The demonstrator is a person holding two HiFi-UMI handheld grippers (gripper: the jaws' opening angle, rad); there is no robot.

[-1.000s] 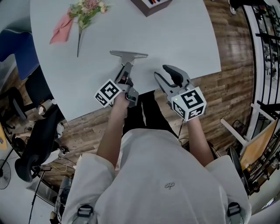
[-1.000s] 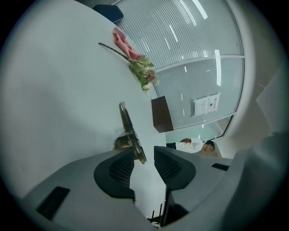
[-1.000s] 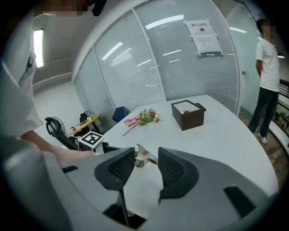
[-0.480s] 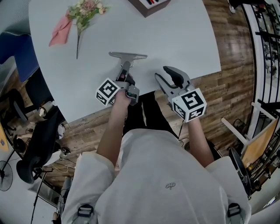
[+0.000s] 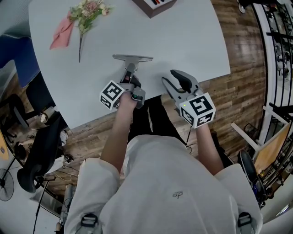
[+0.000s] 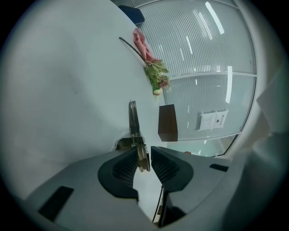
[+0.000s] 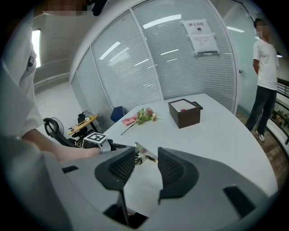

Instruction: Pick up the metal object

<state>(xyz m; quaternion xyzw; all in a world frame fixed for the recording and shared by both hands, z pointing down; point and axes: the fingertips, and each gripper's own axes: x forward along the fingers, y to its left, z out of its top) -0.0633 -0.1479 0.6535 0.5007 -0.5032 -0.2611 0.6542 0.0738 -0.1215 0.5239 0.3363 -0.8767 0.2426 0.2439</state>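
Note:
The metal object (image 5: 132,61) is a T-shaped tool that lies flat on the white table (image 5: 183,41), its crossbar far from me and its handle toward me. My left gripper (image 5: 130,81) sits low over the near end of the handle. In the left gripper view the handle (image 6: 132,122) runs between the jaws of the left gripper (image 6: 144,160). The jaws have just been closing. The handle rests against the left pad, and a thin gap shows at the right pad. My right gripper (image 5: 170,76) hovers open and empty at the table's near edge; the right gripper (image 7: 146,164) faces the tool (image 7: 143,152).
A flower sprig with a pink ribbon (image 5: 84,13) lies at the far left of the table, and a brown box (image 5: 153,4) stands at the far edge. A black chair (image 5: 41,151) stands left of me. A person (image 7: 266,67) stands beyond the table's right side.
The left gripper's jaws have drawn in around the tool's handle, and the gripper has rolled a little. The tool still lies on the table. The right gripper has stayed put.

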